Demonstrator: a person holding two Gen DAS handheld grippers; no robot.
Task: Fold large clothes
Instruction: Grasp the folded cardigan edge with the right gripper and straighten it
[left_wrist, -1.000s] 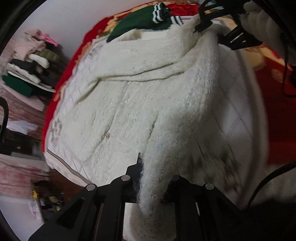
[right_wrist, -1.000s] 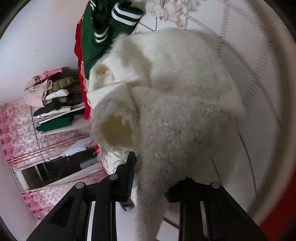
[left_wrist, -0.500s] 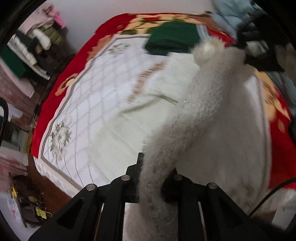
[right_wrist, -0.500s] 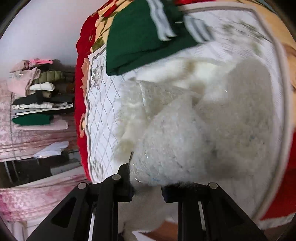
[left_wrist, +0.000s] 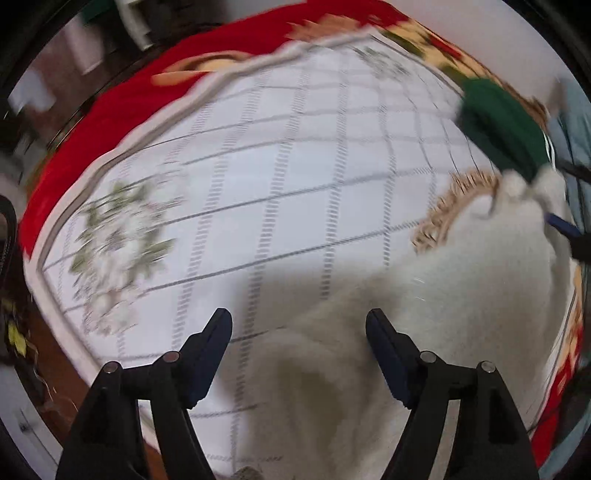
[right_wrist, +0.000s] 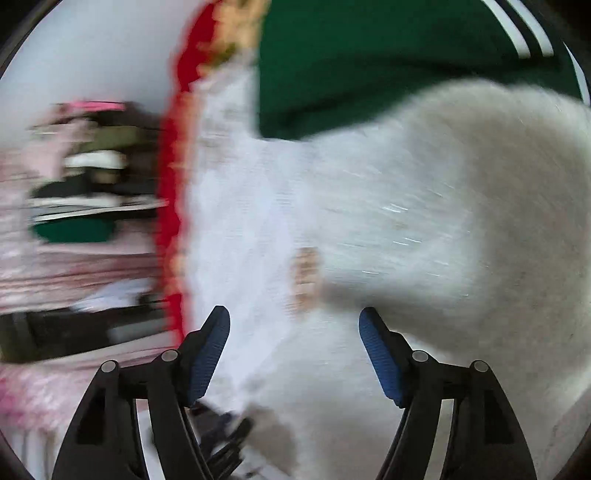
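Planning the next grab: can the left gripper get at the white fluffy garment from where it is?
Probably yes. The left gripper is opening with nothing clamped between its jaws, and the white fluffy garment lies on the bedspread right beyond its fingertips, with nothing in between. Motion blur hides the exact gap.

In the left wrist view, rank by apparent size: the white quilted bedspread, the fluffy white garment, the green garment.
1. White quilted bedspread
2. Fluffy white garment, though it lies nearest the camera
3. Green garment, clearly smallest

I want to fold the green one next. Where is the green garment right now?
The green garment fills the top of the right wrist view, lying on the bed cover just beyond the white fluffy garment; in the left wrist view it sits upper right.
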